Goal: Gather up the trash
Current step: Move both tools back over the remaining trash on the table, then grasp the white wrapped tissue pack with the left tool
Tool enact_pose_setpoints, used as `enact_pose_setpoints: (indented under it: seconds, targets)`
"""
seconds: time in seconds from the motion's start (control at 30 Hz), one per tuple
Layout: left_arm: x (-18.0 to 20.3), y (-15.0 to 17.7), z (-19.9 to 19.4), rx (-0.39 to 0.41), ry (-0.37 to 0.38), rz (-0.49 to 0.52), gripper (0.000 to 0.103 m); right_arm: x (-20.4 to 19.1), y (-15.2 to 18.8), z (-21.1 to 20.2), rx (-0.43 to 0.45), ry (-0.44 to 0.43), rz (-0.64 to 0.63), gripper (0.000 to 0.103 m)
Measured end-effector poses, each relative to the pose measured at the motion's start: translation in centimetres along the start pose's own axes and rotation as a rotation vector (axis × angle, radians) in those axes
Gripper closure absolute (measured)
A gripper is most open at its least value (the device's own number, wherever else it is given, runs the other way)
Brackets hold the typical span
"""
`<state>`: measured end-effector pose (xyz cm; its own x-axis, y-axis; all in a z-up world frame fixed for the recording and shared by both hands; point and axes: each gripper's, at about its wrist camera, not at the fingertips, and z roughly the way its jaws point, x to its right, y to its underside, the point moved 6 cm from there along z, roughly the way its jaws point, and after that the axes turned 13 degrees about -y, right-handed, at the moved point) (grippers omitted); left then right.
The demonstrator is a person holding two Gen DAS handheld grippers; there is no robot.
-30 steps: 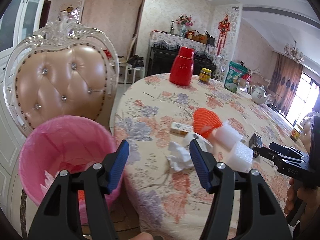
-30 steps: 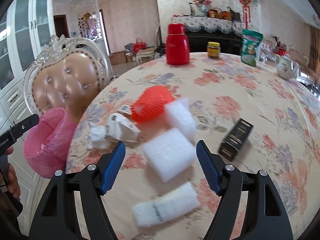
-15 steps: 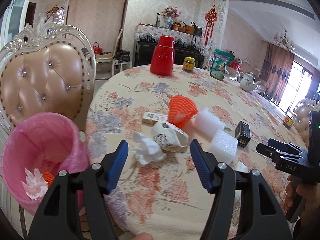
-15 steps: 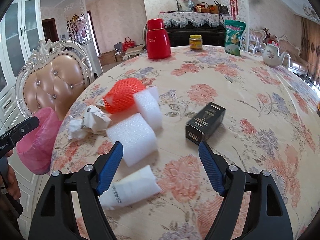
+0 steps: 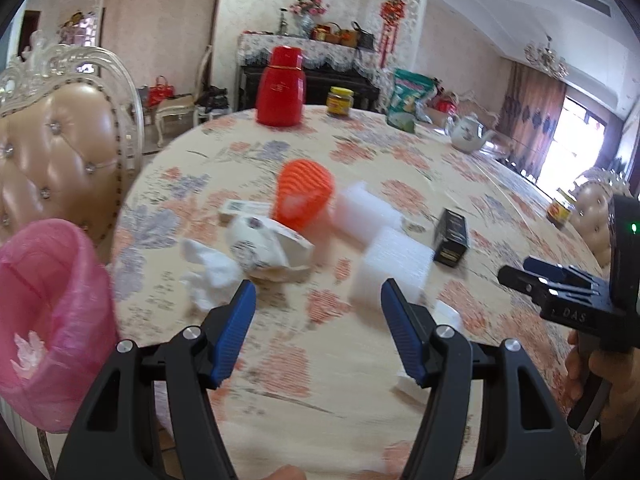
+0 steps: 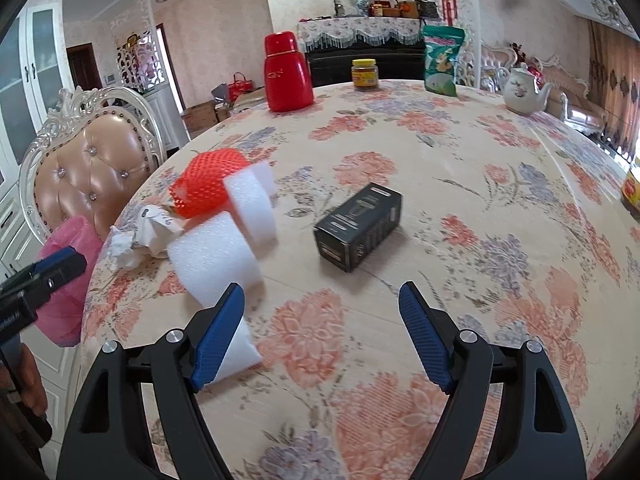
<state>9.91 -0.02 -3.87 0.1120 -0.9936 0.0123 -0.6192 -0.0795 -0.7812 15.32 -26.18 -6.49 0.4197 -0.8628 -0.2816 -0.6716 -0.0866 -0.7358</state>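
Behind the wide, empty right tool (image 6: 321,334), a foam wrapper (image 6: 236,350) (half hidden)

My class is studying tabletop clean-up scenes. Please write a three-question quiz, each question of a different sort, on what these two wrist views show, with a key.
1. True or false: the left gripper holds a tissue.
2. Which lies nearest the black box? A red flask B white foam block C teapot
3. Fill in: the bin liner is ____ in colour.

Key: 1 false, both grippers are open and empty; 2 B; 3 pink.
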Motion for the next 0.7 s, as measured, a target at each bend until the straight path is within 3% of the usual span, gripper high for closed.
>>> enact_pose_setpoints:
  seconds: [0.4,0.7]
  targets:
    - [8.6,3.7,1.7,-0.091,0.128,0.156,0.04,2.4,0.6,-1.3,0.003,0.021,0.021,0.026]
    - [10.8,5.5,3.5,-0.154,0.13,0.231,0.04,3.3,0.5,-1.5,-0.001,0.023,0.028,0.024]
